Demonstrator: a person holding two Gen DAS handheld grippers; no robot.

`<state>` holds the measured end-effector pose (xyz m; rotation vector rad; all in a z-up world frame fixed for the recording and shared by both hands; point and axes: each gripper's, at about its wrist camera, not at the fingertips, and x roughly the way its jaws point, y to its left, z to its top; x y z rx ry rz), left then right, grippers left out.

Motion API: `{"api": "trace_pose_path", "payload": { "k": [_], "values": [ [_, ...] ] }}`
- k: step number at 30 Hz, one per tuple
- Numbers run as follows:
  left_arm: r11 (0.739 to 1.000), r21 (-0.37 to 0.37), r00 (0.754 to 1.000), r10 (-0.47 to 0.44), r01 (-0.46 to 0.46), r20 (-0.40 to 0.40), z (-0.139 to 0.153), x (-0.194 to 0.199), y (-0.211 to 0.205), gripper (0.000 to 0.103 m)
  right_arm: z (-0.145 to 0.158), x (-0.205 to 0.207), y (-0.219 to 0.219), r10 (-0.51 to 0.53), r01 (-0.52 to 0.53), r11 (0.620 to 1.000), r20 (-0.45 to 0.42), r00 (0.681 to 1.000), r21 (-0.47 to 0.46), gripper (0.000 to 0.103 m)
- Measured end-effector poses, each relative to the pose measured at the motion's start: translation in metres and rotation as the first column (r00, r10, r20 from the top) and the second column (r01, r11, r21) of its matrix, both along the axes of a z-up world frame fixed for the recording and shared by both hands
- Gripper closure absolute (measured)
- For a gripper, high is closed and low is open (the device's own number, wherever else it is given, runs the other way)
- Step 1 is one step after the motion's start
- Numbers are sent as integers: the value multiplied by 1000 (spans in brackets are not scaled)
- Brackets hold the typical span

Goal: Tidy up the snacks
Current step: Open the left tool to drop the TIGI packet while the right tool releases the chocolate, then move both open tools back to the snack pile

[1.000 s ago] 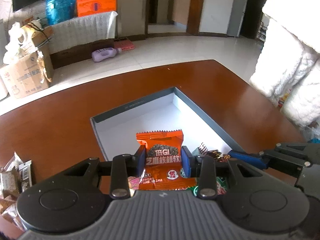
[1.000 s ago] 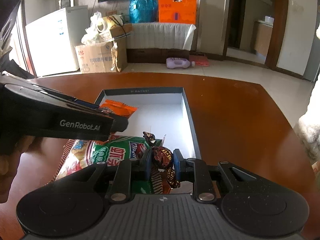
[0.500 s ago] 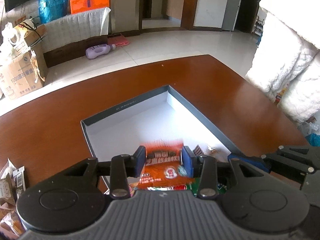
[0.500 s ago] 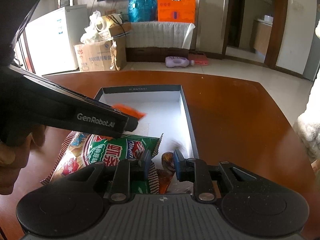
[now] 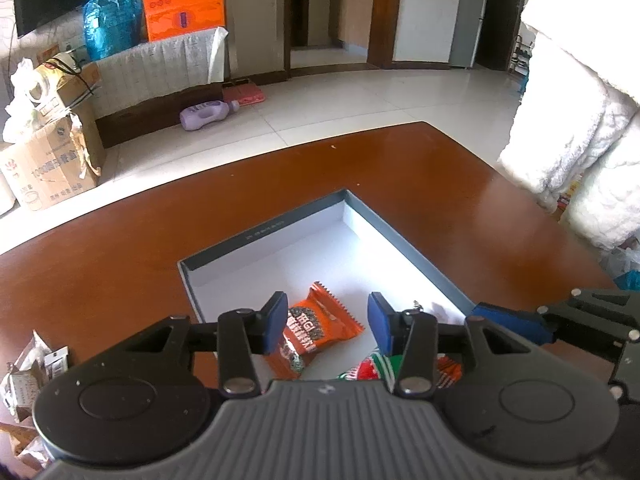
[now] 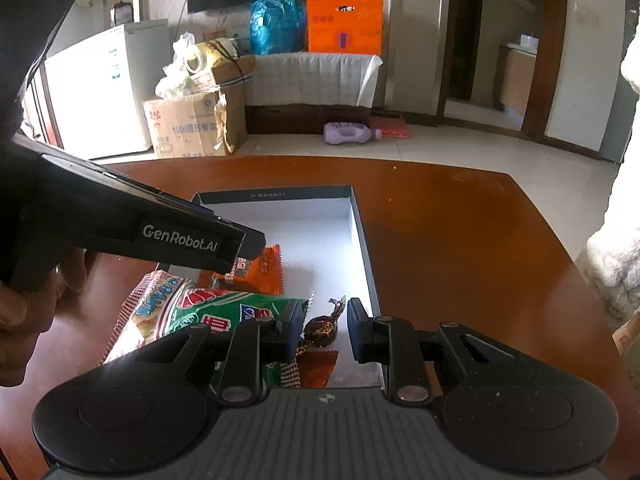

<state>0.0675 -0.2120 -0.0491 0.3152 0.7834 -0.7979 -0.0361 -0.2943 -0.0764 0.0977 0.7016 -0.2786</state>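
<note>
Left claw [image 5: 327,322] opening, orange packet [image 5: 316,330] just released into box [image 5: 416,264]; right claw [image 6: 323,331] unclenched above dropped candy [image 6: 322,330]: two snacks stowed.

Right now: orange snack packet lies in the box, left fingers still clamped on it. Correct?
Not clamped. The orange snack packet does lie in the box, but the left gripper is opening, its fingers clear of the packet. The left wrist view shows it.
</note>
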Motion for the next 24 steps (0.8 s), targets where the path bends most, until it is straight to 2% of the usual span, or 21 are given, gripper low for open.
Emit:
{"api": "trace_pose_path", "payload": {
  "k": [3,7,10,11,13,15,24],
  "values": [
    [1000,5,1000,12,-12,10,3,0,4,59,3,0,2,1,-1,1000,7,1000,-2,76],
    [999,5,999,39,-39,34,10,0,12,49,9,1,5,2,-2,1000,23,1000,-11,73],
    [999,2,998,54,-55,40,15,2,21,47,15,2,8,4,-4,1000,36,999,-14,72],
    [998,3,997,60,-60,42,17,2,25,42,17,3,9,7,-7,1000,41,999,-14,72],
    [997,1,996,75,-75,52,21,1,34,39,21,4,13,13,-12,1000,47,999,-13,65],
    [997,7,995,79,-80,57,24,1,42,39,24,5,18,21,-20,1000,54,998,-15,61],
    [990,10,988,141,-142,62,33,2,87,39,41,14,45,72,-71,997,71,995,-25,61]
  ]
}}
